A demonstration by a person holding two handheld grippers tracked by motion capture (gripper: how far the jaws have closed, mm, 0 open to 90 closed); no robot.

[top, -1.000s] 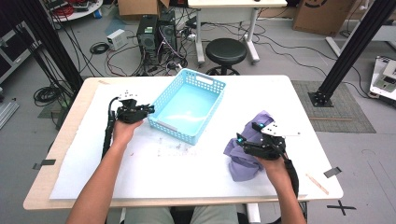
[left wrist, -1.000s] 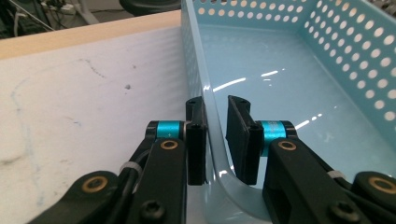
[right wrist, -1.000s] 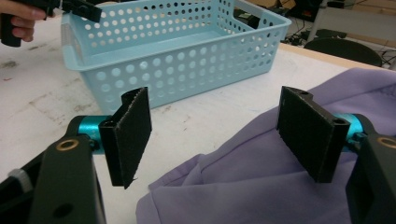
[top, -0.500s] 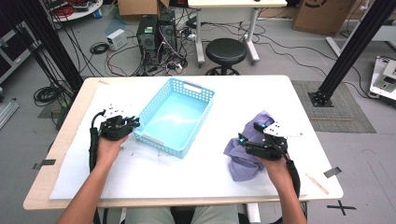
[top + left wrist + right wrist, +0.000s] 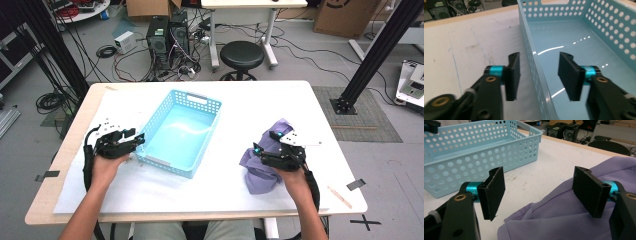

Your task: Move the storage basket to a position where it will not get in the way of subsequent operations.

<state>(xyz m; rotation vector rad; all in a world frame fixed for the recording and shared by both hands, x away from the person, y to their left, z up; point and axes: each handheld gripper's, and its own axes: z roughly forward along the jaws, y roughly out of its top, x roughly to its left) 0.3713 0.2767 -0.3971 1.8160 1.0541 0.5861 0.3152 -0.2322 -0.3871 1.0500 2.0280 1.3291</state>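
Note:
A light blue perforated basket (image 5: 165,162) stands empty at the table's left middle. My left gripper (image 5: 137,141) is at its near-left corner. In the left gripper view the jaws of the left gripper (image 5: 539,75) have just been opening. They straddle the wall of the basket (image 5: 609,22) and the pads are off it. A crumpled purple cloth (image 5: 260,172) lies at the right. My right gripper (image 5: 257,150) hovers open at the cloth's left edge. The right gripper view has the right gripper (image 5: 539,192) with the cloth (image 5: 564,220) under its right jaw and the basket (image 5: 474,152) beyond.
A white sheet (image 5: 210,190) covers the wooden table. A thin wooden stick (image 5: 339,196) and a strip of tape (image 5: 355,184) lie near the front right corner. Behind the table are a black stool (image 5: 242,55), computer cases (image 5: 167,37) and cables on the floor.
My left gripper dragged the basket left and toward the person, then opened its jaws off the basket wall. The right gripper and the cloth stayed put.

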